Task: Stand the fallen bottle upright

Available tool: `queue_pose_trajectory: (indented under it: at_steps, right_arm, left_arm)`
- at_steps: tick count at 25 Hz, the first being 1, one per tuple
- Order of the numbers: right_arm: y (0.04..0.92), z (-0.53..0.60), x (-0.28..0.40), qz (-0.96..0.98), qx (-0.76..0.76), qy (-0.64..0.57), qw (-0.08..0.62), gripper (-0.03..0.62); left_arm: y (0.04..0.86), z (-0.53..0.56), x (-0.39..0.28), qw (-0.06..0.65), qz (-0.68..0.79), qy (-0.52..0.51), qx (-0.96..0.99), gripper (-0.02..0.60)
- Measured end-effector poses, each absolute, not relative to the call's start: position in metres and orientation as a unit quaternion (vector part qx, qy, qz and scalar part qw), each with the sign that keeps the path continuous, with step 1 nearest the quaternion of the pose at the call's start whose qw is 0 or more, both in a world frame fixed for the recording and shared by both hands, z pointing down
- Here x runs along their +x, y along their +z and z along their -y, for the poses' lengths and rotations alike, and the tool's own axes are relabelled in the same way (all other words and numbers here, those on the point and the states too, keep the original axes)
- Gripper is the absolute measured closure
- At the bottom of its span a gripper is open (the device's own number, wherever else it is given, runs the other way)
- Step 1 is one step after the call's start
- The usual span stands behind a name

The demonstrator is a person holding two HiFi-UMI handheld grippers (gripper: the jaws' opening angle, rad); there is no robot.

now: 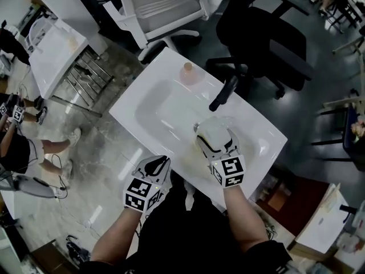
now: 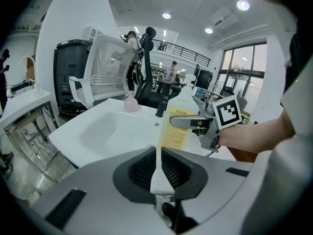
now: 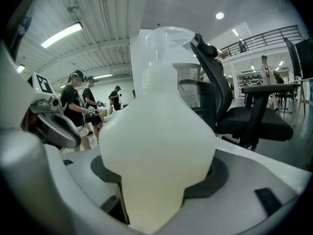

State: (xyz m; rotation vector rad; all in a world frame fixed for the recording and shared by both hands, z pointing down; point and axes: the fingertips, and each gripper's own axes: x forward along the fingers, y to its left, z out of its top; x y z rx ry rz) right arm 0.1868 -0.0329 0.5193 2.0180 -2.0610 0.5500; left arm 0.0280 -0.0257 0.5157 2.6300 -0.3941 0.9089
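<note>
We pinched the translucent yellow-labelled bottle (image 3: 156, 131) in the right gripper (image 1: 214, 137) near the washbasin's (image 1: 132, 106) front edge to set it upright, with the left gripper (image 2: 157, 166) pressed together and empty.

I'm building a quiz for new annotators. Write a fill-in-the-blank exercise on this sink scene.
The translucent white plastic bottle sits between the jaws of the ____.
The label on that bottle is ____.
The slim tap on the white ceramic sink is ____.
Missing words: right gripper; yellow; black.
</note>
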Motion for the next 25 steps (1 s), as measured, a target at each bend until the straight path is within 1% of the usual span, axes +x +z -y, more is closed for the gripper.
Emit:
queue_pose_trajectory:
  at_steps: [4, 12, 18, 22, 25]
  right_arm:
    - [0.478, 0.008, 0.205, 0.696, 0.693, 0.164, 0.093, 0.253]
    - [0.419, -0.076, 0.278, 0.640, 0.752, 0.129, 0.085, 0.253]
    - [0.418, -0.135, 0.329, 0.592, 0.790, 0.129, 0.096, 0.253]
    - [0.432, -0.156, 0.343, 0.575, 0.801, 0.133, 0.101, 0.253]
    - [0.434, -0.163, 0.347, 0.569, 0.807, 0.126, 0.090, 0.252]
  left_arm:
    - [0.503, 0.016, 0.048, 0.153, 0.122, 0.310, 0.930, 0.538]
    - [0.484, -0.026, 0.098, 0.137, 0.076, 0.296, 0.942, 0.538]
    - [0.469, -0.060, 0.134, 0.119, 0.043, 0.290, 0.949, 0.538]
    - [0.464, -0.072, 0.143, 0.108, 0.037, 0.292, 0.950, 0.538]
    - [0.462, -0.075, 0.144, 0.103, 0.037, 0.296, 0.949, 0.538]
